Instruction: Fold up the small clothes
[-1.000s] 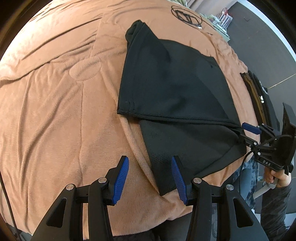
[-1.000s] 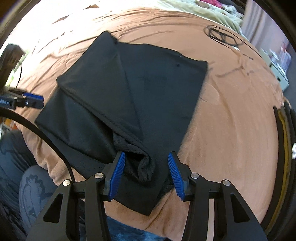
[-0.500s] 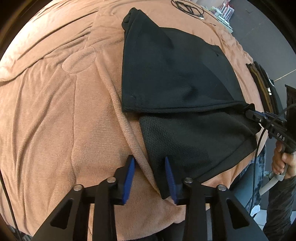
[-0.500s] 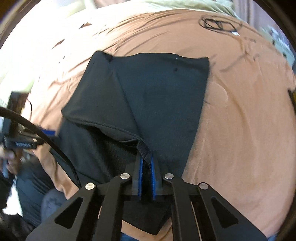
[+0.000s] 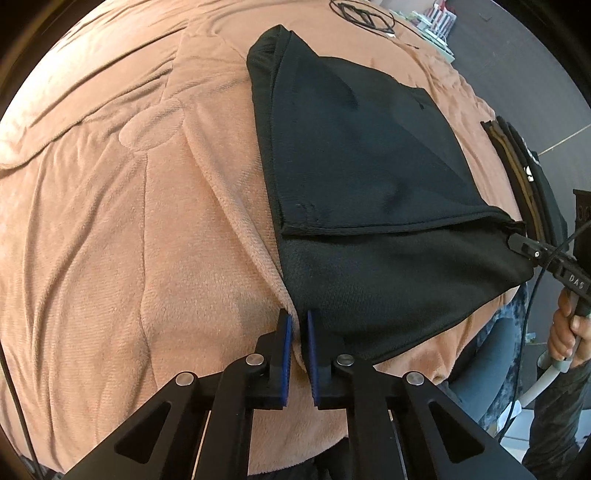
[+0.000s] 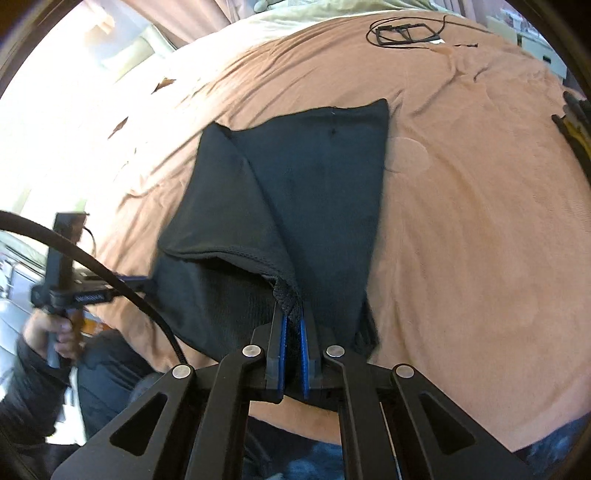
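Tan blanket (image 5: 147, 221), black garment (image 5: 369, 166) on it — left gripper (image 5: 299, 325) and right gripper (image 6: 292, 325) fingers pinching its near corners

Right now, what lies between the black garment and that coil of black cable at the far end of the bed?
Only bare tan fleece blanket lies between the black garment and the coiled black cable, as the right wrist view shows.

- Left wrist camera is looking steeply down along its tool (image 5: 298, 325), close over the bed (image 5: 129, 221).
- Right wrist camera is facing likewise, sharing the black garment (image 6: 314, 192) view.
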`<state>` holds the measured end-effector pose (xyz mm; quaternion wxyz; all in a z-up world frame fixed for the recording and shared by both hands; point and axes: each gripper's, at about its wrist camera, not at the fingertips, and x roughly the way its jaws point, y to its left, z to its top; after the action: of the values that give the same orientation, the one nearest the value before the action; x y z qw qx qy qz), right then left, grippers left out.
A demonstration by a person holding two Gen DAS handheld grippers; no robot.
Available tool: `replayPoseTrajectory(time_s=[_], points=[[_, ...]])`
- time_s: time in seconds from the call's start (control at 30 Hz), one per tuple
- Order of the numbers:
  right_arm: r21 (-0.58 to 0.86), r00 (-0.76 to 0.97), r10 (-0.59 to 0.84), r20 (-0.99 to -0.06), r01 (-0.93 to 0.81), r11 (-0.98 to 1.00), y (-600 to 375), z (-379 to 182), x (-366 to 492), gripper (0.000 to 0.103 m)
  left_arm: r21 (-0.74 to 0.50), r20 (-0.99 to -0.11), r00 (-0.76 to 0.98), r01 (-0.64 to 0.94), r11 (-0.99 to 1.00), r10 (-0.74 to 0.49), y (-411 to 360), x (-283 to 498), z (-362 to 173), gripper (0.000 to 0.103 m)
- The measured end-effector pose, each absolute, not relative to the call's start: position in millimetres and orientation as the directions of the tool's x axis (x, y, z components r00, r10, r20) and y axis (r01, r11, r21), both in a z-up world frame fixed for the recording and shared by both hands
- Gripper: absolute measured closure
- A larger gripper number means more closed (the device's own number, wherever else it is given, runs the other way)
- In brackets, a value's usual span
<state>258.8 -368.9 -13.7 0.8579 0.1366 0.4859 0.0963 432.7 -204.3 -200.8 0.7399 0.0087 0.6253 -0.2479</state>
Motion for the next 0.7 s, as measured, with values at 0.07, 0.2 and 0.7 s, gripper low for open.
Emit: replayPoseTrajectory(time_s=[0.07, 0.2, 0.7], points=[[0.277, 0.501, 0.244, -0.830, -0.010, 0.961, -368, -21, 258, 0.100, -0.300, -0.931, 0.086, 0.379, 0.876, -0.356, -204, 433, -202, 0.094], [0.181, 0.473, 0.154, -0.868, 0.012, 0.983, -364, -31, 260, 0.096, -0.312, -0.928, 0.074, 0.377, 0.872, -0.364, -206, 433, -200, 0.094], [-0.040, 0.534, 0.051, -0.844, -0.157, 0.987, -289, 7, 268, 0.034, -0.365, -0.900, 0.119, 0.319, 0.874, -0.419, -178, 445, -187, 0.088]])
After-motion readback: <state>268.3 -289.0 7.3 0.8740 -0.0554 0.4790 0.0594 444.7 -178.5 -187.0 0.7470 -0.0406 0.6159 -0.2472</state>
